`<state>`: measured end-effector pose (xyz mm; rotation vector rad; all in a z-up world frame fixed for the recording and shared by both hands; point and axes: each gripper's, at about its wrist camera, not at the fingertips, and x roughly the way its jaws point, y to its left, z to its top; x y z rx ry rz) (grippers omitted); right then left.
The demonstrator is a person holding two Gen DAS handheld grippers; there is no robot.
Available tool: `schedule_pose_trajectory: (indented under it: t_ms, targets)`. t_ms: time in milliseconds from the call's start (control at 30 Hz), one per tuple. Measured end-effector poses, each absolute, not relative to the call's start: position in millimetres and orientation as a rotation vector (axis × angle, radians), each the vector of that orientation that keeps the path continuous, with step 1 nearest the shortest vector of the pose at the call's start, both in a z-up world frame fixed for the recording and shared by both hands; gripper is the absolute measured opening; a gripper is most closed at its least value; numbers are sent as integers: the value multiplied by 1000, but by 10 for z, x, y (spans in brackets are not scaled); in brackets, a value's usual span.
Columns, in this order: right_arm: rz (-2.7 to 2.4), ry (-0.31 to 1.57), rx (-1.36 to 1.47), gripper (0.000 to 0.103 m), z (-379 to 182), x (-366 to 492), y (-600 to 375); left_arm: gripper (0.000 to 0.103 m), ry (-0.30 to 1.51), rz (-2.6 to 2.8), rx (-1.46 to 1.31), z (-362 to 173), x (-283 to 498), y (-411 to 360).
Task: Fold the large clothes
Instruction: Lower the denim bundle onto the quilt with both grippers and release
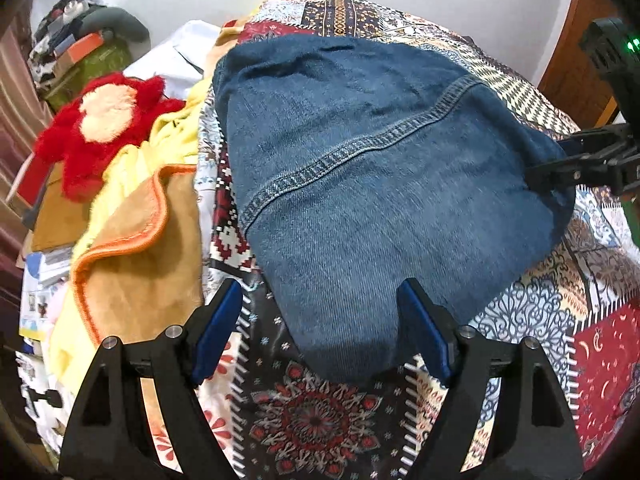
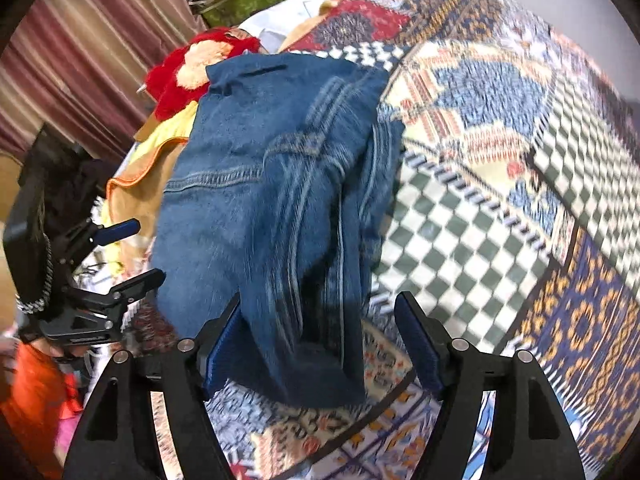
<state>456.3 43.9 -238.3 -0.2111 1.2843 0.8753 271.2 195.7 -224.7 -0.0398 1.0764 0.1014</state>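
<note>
blue jeans [image 1: 360,184], folded, lying on patterned bedspread [image 1: 328,420]

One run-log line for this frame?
stage: mid-fold | jeans: bunched on patterned bedspread | left gripper: open, over jeans edge | right gripper: open, over jeans edge

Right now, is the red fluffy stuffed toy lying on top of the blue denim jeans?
No, the red fluffy stuffed toy lies beside the blue denim jeans.
</note>
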Motion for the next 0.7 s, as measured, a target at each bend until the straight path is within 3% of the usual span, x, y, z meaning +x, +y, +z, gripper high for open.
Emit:
schedule_pose_trajectory:
  t_ms: [300,433,700]
  targets:
    - [855,1089,-347,72,-1832,4483,424,81,965,183,34,-1863,2893,2065]
    - [863,1036,-287,72,-1639,4617,539,88,898,203,52,-1693,3070,2105]
    - [818,1091,-113,72,-1799,5130,946,89,861,263,57,-1729,3611,2393]
